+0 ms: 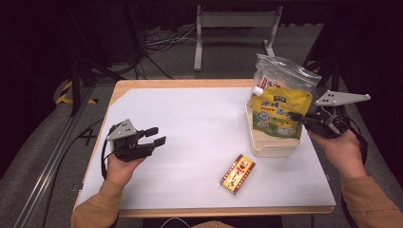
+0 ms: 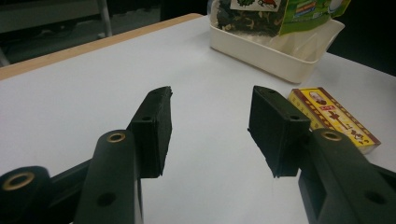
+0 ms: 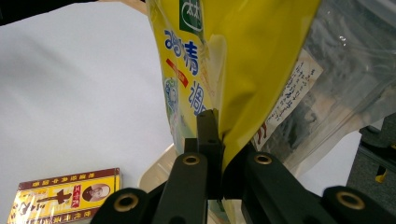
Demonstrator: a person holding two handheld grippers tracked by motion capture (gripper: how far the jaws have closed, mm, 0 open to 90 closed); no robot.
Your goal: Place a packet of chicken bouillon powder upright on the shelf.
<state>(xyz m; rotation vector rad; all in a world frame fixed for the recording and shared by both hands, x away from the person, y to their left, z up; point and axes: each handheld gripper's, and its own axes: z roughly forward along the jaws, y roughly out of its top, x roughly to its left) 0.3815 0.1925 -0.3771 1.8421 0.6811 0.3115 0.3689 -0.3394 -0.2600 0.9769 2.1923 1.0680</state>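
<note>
A yellow pouch (image 1: 280, 114) with blue lettering stands in a cream tray (image 1: 266, 145) at the table's right side, with a clear zip bag (image 1: 285, 73) behind it. My right gripper (image 1: 297, 117) is shut on the pouch's right edge; in the right gripper view the yellow pouch (image 3: 243, 65) is pinched between the jaws (image 3: 217, 140). My left gripper (image 1: 157, 135) rests over the table's left side, open with nothing between its pads (image 2: 154, 126). A small yellow and red box (image 1: 237, 174) lies flat in front of the tray.
A white sheet (image 1: 199, 142) covers the wooden tabletop. The box (image 2: 334, 116) lies just right of my left gripper's right jaw, and the tray (image 2: 271, 49) stands beyond it. Behind the table are a metal frame (image 1: 235, 23) and cables on the floor.
</note>
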